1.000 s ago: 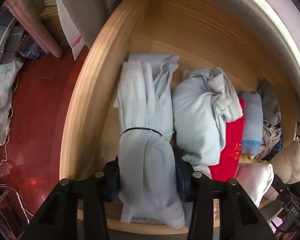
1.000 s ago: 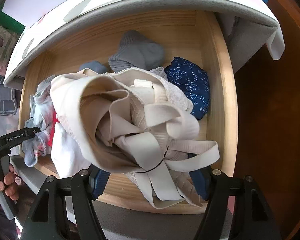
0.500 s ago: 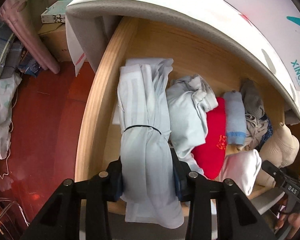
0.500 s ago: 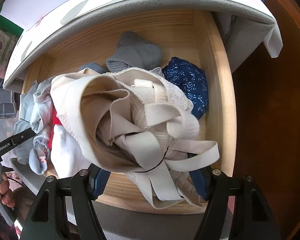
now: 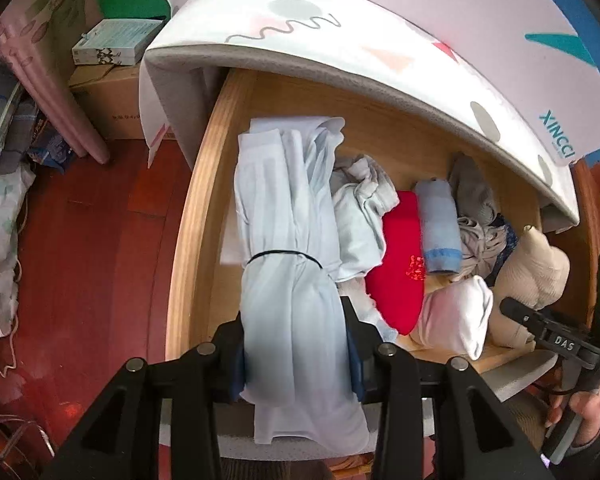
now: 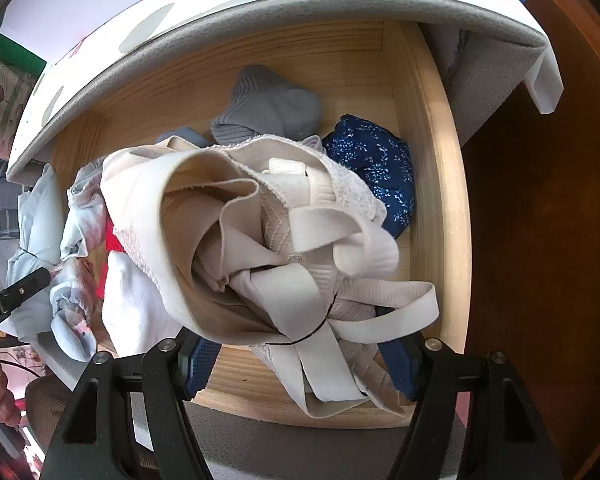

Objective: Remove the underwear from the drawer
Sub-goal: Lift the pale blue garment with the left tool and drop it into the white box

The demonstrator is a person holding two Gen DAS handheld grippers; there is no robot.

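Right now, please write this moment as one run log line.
left claw: shut on pale blue bundle | right claw: shut on beige bra | drawer: open

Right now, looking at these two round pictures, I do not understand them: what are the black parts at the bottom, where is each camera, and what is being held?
No robot here: a person holds a two-finger tool in each hand, each carrying a wide-angle camera looking along its fingers. The black parts are those fingers. One picture comes from the left gripper, closed on a pale blue bundle tied with a black band. The other comes from the right gripper, closed on a beige bra. Below both is an open wooden drawer holding a red garment, grey socks and a dark blue flowered piece.
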